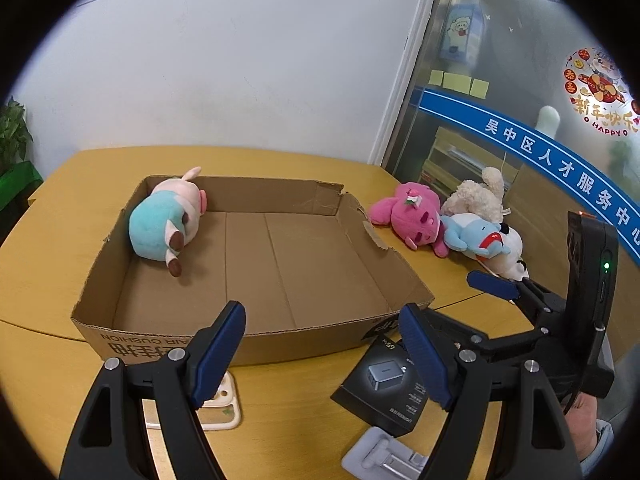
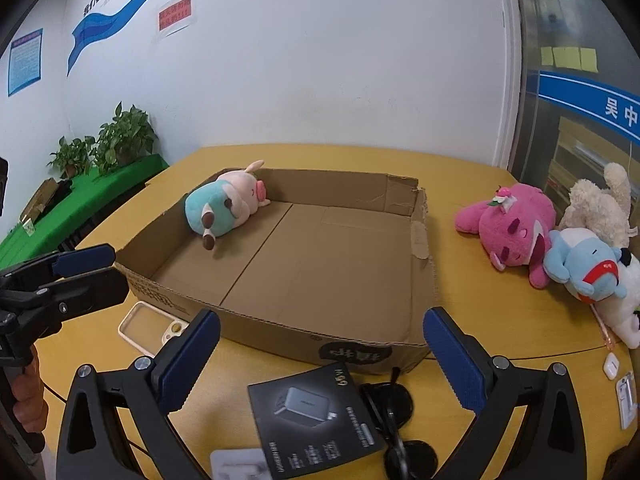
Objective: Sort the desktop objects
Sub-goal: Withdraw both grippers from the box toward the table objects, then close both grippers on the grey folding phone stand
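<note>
My left gripper [image 1: 322, 354] stands wide, nothing between its blue pads [image 1: 218, 354]; below it lie a cream phone case [image 1: 222, 404] and a black charger box [image 1: 384, 386] on the yellow table [image 1: 52, 264]. My right gripper [image 2: 320, 362] also stands wide and empty, over the same charger box, with black sunglasses [image 2: 394, 412] just beside the box. Ahead of both sits the shallow cardboard box [image 2: 280, 336], holding one teal-and-pink plush [image 1: 166, 220] in its far left corner. To the right of the cardboard box, on the table, a pink plush [image 2: 512, 226], a blue plush [image 2: 582, 266] and a cream plush [image 2: 598, 204] lie touching in a heap. A white earbud case [image 2: 611, 365] rests near the table's right edge.
</note>
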The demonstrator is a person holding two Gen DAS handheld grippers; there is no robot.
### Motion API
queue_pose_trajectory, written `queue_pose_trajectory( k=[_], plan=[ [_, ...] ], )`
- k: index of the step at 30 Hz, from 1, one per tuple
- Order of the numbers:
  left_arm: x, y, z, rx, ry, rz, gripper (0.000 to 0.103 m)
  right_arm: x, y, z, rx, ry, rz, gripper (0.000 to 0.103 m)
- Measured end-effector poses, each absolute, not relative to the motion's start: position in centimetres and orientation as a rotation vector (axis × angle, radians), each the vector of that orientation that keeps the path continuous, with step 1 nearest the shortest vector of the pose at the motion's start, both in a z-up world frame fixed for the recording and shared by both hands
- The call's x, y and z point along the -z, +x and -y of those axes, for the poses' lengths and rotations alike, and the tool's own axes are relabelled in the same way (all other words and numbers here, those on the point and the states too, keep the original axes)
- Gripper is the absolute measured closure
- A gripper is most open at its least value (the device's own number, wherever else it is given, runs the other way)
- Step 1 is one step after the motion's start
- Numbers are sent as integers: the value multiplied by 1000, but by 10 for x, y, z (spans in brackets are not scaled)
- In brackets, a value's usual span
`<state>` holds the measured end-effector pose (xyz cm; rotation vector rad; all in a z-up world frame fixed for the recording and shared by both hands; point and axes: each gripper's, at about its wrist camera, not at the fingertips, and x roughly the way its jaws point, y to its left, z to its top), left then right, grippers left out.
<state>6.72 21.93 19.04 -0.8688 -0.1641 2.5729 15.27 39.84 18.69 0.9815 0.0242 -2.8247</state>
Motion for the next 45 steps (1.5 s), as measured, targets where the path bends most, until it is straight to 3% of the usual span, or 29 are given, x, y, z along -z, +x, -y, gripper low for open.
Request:
queue_pose_trajectory(
  k=[9, 15, 20, 25, 33, 36, 38, 45],
  plan=[
    [-183, 79, -172, -2563, -885, 185, 24, -183, 168, -365, 2766, 909, -26, 0],
    [-151, 86, -159, -2476, -973, 279, 24, -147, 184, -409, 2686, 1094, 5, 0],
    [-119, 85, -179, -2322, -1086, 319, 24, -108, 202, -440, 2581, 1285, 150, 0],
    [-93, 81, -216, -2183, -1189, 215, 24, -73, 237, -421, 2483, 1324, 184, 0],
    [-66, 71, -256, -2036, -1310, 174, 25, -27, 269, -364, 2521, 1409, -146, 2],
    [-56, 75, -260, -2012, -1366, 175, 26, -28, 273, -361, 2537, 1365, -177, 17],
    [-51, 78, -260, -1980, -1387, 201, 25, -30, 275, -355, 2543, 1352, -167, 36],
    [-30, 82, -246, -1945, -1482, 335, 30, -33, 270, -341, 2550, 1333, 13, 38]
  ],
)
